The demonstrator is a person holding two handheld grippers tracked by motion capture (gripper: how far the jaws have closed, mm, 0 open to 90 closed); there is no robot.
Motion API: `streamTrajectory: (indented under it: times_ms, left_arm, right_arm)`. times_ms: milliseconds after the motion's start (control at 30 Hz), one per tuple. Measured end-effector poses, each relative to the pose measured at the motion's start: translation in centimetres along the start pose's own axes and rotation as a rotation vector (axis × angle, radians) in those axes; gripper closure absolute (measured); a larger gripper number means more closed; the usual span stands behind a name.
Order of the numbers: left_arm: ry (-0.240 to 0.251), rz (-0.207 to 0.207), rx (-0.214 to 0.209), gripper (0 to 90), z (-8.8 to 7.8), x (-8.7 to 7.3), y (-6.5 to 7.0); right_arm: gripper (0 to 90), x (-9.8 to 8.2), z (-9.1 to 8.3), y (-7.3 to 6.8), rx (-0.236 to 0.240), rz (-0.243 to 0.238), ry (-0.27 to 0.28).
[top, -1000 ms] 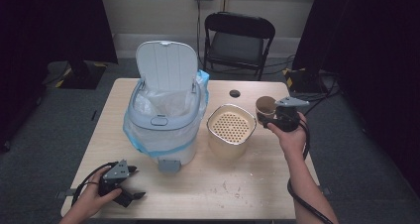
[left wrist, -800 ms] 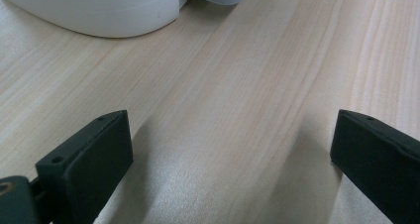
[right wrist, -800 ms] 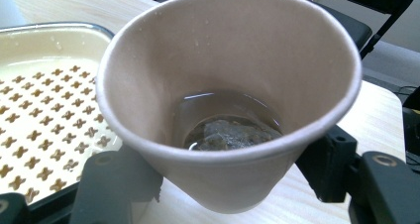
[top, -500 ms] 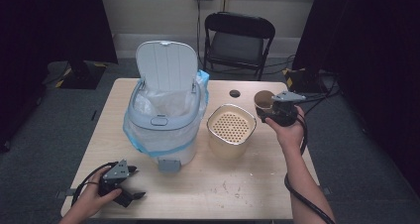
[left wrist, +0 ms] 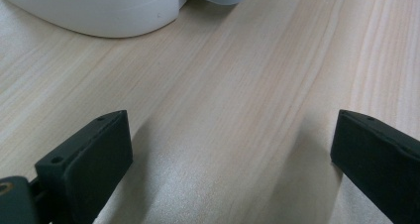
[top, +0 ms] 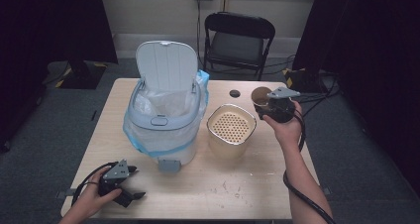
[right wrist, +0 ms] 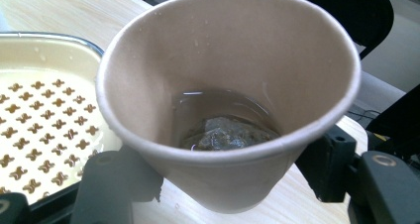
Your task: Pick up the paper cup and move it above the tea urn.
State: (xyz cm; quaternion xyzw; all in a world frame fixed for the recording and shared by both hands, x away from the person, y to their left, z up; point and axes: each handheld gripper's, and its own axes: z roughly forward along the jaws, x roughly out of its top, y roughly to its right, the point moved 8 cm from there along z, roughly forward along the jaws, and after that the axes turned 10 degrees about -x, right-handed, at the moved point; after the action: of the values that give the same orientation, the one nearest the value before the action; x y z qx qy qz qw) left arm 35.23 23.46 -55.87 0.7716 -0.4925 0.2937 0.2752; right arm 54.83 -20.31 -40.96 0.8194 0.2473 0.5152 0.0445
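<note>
The worktop point(top: 218, 184) is pale wood with a fine lengthwise grain, lightly speckled near its front edge, and stands on grey carpet in a dim room hung with dark curtains. The right hand-held gripper point(top: 270, 105) is lifted above the worktop's far right corner and is clenched around a brown paper cup point(right wrist: 233, 105), its jaws pressing the cup's lower sides; the cup holds a little liquid and a dark tea bag point(right wrist: 225, 135). Just beside this hand-held gripper, toward the middle of the worktop, sits a cream container with a perforated strainer insert point(top: 231, 127), and beyond that a white pedal bin point(top: 166, 120) with its lid up and a plastic liner. A black folding chair point(top: 237, 40) stands behind. The left hand-held gripper point(top: 130, 195) rests released on the near left corner, jaws wide apart on bare wood.
</note>
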Motion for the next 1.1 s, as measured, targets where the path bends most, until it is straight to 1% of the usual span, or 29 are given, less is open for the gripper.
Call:
streamTrajectory:
  times_ms: [67,200,333,400,500,567,667,1100]
  left_arm:
    - [0.000,-0.001,0.001,1.9,0.0,0.0,0.0]
    - [0.000,-0.001,0.000,1.9,0.0,0.0,0.0]
    - [0.000,0.000,0.003,1.9,0.0,0.0,0.0]
    - [0.000,0.000,0.002,1.9,0.0,0.0,0.0]
    - [0.000,0.000,0.002,1.9,0.0,0.0,0.0]
    - [0.000,0.000,0.002,1.9,0.0,0.0,0.0]
    - [0.000,-0.001,0.002,1.9,0.0,0.0,0.0]
    - [0.000,0.000,0.002,1.9,0.0,0.0,0.0]
  right_arm:
    - [36.2,0.2,0.1,0.0,-0.007,-0.001,0.009]
    - [36.3,0.6,0.1,-0.1,-0.026,-0.035,0.025]
    - [36.4,1.2,-0.1,-0.2,-0.033,-0.055,0.031]
    - [36.4,1.5,-0.3,-0.3,-0.032,-0.056,0.040]
    - [36.4,1.6,-0.5,-0.3,-0.037,-0.074,0.038]
    - [36.4,1.7,-0.5,-0.3,-0.037,-0.074,0.039]
    - [36.5,1.7,-0.4,-0.2,-0.043,-0.089,0.035]
    - [36.6,1.8,0.3,0.0,-0.044,-0.090,0.049]
